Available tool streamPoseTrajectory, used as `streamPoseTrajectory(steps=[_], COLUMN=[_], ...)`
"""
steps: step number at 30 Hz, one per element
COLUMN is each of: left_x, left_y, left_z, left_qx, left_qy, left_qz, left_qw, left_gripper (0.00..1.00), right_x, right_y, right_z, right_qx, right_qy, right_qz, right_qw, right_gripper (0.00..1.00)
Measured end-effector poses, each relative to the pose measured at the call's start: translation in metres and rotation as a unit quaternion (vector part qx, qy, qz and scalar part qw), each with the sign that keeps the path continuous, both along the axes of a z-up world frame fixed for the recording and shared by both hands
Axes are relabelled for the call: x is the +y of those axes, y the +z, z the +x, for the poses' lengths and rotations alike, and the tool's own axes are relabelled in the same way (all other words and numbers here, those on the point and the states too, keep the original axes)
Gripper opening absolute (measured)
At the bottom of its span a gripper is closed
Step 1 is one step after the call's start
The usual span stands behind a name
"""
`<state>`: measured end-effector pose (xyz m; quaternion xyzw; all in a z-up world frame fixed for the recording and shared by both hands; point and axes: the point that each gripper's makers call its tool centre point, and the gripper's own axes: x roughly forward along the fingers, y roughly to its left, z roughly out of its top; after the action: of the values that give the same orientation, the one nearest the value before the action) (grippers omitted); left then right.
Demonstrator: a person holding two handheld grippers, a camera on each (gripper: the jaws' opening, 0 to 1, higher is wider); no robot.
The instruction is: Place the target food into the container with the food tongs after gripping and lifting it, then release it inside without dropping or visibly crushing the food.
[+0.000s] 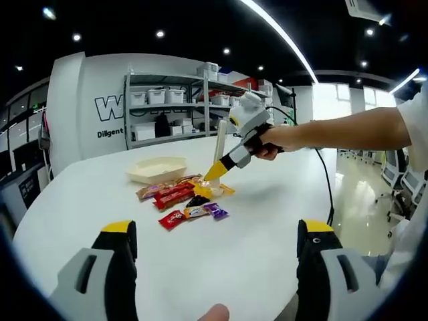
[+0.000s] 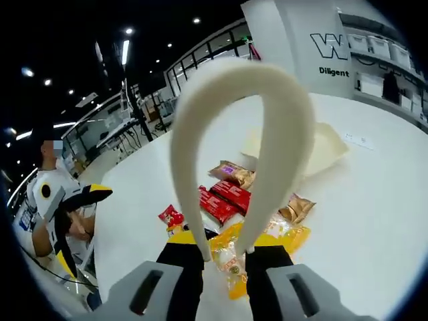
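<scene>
Several wrapped snacks lie in a loose heap mid-table: red packets (image 1: 174, 195) (image 2: 221, 200), a yellow packet (image 1: 215, 190) (image 2: 271, 242), a purple one (image 1: 215, 210). Behind them sits a shallow cream container (image 1: 157, 168) (image 2: 324, 150), with nothing visible inside. My right gripper (image 1: 215, 174) (image 2: 224, 259), held by a hand, is shut on cream food tongs (image 1: 221, 137) (image 2: 281, 127). The tongs' bend points up and their tips hang just over the yellow packet, still apart. My left gripper (image 1: 217, 229) (image 2: 77, 199) stands open near the table's front edge, well short of the heap.
The round white table (image 1: 267, 214) drops off at the right, where a black cable (image 1: 328, 180) hangs. A person's arm (image 1: 348, 130) reaches in from the right. Metal shelves with white bins (image 1: 174, 100) stand behind the table.
</scene>
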<state>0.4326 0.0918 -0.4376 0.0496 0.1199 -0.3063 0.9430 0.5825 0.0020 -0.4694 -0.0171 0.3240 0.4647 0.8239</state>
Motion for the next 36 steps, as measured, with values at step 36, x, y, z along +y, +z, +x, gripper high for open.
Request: streamPoseTrajectory(steps=[36], left_x=[-0.002], left_y=[-0.005], left_z=[-0.015], left_qx=[0.007], left_qy=[-0.009], left_qz=[-0.010], left_qw=[0.9999], left_gripper=[0.96], right_x=[0.001], right_y=[-0.005], right_z=[-0.016], right_qx=[-0.076], right_qy=[-0.008], right_qz=[-0.120], right_qw=[0.9898], right_gripper=[0.23])
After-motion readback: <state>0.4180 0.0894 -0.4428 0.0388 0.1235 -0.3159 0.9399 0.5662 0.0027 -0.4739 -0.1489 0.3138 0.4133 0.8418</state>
